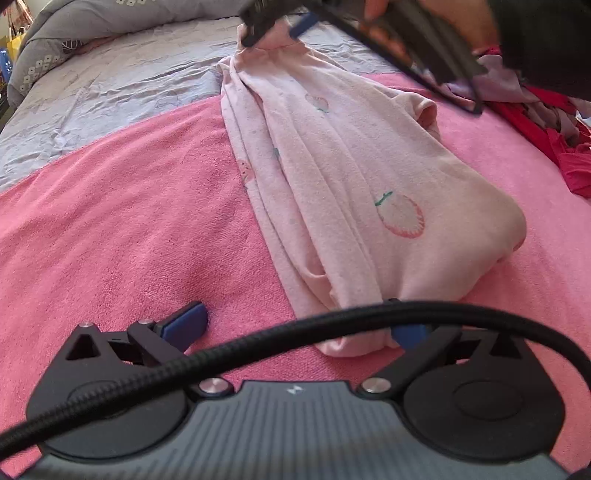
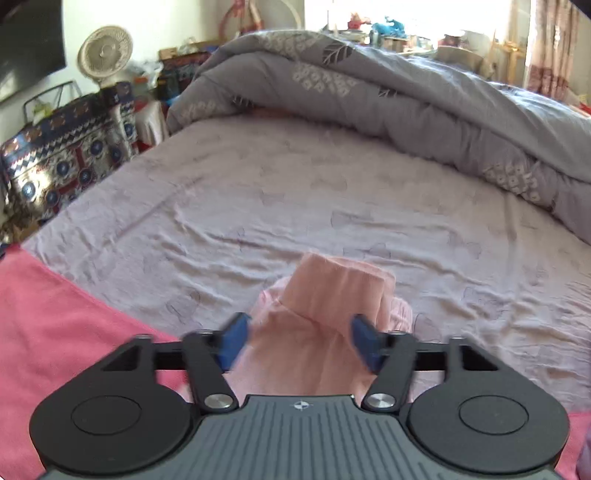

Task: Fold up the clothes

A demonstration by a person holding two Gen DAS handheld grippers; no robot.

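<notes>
A pale pink garment (image 1: 351, 166) with fruit prints lies folded into a long strip on a pink towel (image 1: 110, 240). Its far end reaches onto the grey sheet (image 1: 110, 85). My left gripper (image 1: 295, 328) is open wide and low over the towel at the strip's near end. The right pad (image 1: 408, 334) touches that end and the left pad (image 1: 184, 325) is over bare towel. My right gripper (image 2: 299, 341) stands open at the far end, with the bunched garment (image 2: 332, 295) between its blue pads, loose. In the left wrist view the right gripper (image 1: 279, 29) shows at the top.
A pile of red and purple clothes (image 1: 546, 125) lies at the right on the towel. A rolled grey quilt (image 2: 369, 103) runs along the far side of the bed. Beyond the bed's left edge stand a patterned covered piece of furniture (image 2: 66, 162) and a fan (image 2: 106, 51).
</notes>
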